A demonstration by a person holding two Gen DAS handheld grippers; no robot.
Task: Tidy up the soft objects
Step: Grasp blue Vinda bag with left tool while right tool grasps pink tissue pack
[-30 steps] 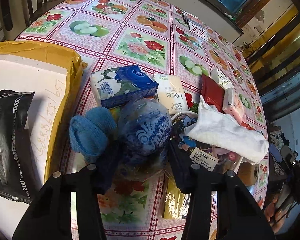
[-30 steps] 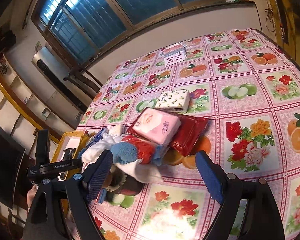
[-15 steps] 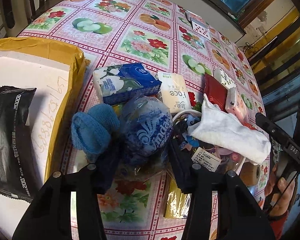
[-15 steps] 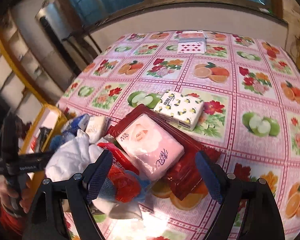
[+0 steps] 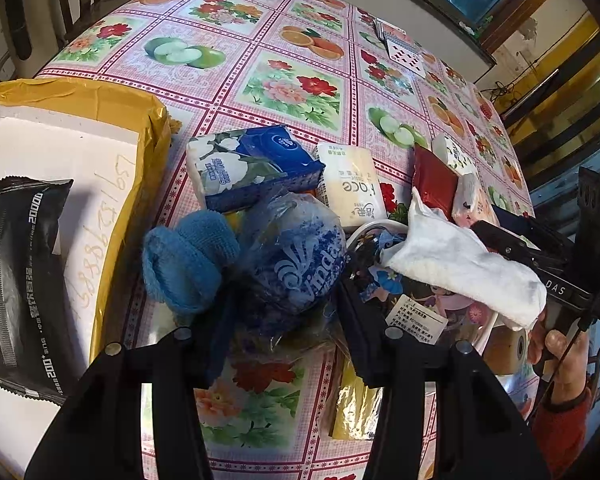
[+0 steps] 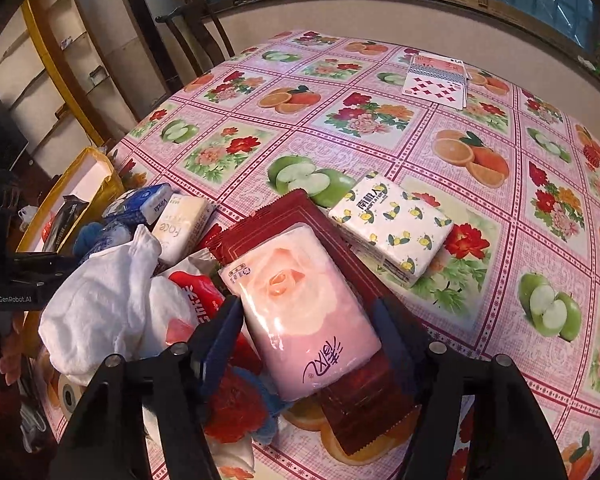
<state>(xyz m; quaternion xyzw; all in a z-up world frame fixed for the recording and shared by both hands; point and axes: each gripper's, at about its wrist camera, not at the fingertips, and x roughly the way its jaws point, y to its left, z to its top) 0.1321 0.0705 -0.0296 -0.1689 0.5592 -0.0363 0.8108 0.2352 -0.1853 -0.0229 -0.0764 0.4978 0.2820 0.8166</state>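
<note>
My right gripper [image 6: 306,330] clamps the pink tissue pack [image 6: 300,312]; my left gripper [image 5: 282,316] squeezes the blue bag [image 5: 296,256], blue sock [image 5: 188,264] at nine o'clock.

The white cloth [image 5: 464,268] covers most of the basket [image 5: 370,227] at right centre of the left wrist view, leaving only a strip of rim. The foam box [image 5: 60,152] runs off the left edge. In the right wrist view, the red packet [image 6: 364,412] lies largely under the pink tissue pack [image 6: 300,312]. Whether the right hand-held gripper [image 6: 306,344] presses that pack is unclear.
</note>
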